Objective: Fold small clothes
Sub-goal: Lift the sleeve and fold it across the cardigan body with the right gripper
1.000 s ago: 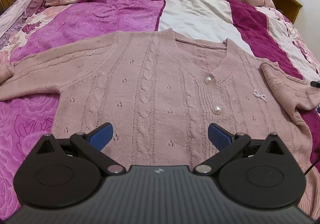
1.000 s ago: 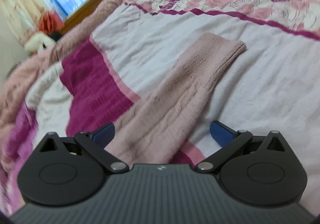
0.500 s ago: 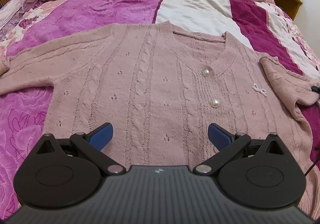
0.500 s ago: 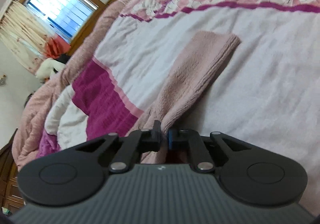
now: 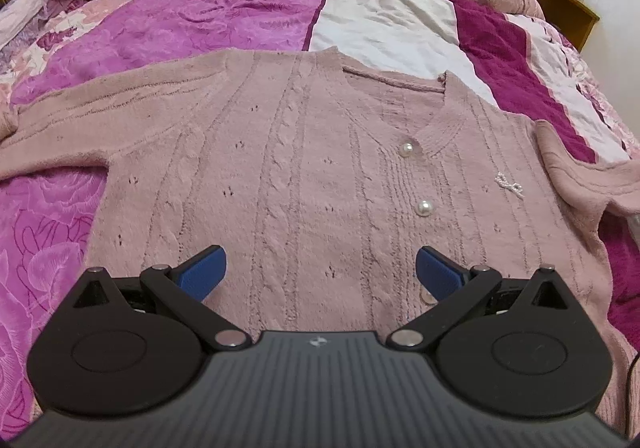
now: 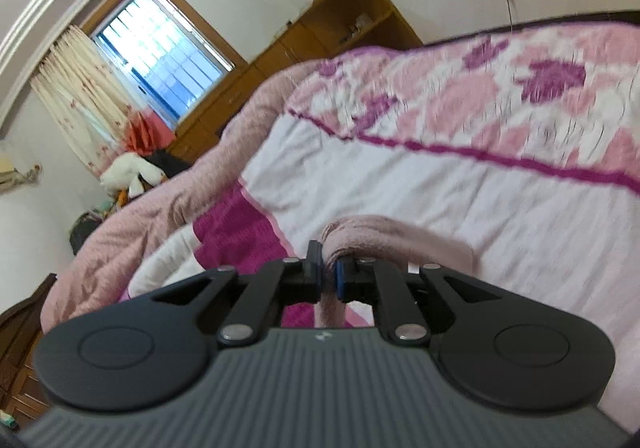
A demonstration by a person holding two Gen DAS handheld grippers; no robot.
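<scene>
A dusty-pink cable-knit cardigan with pearl buttons lies flat, front up, on the bed. Its left sleeve stretches out to the left edge of the left wrist view. Its right sleeve is raised at the right edge. My left gripper hovers open above the lower body of the cardigan, nothing between its blue pads. In the right wrist view my right gripper is shut on the pink sleeve, which drapes over the right finger and hangs lifted off the bedspread.
The bed is covered by a quilt in magenta, white and pink patches. A bunched pink blanket lies along the far side. Wooden cabinets, a curtained window and a heap of soft toys stand beyond the bed.
My right gripper closed on the sleeve and then lifted it up off the bed, tilting the view toward the room. The left gripper stayed open in about the same place.
</scene>
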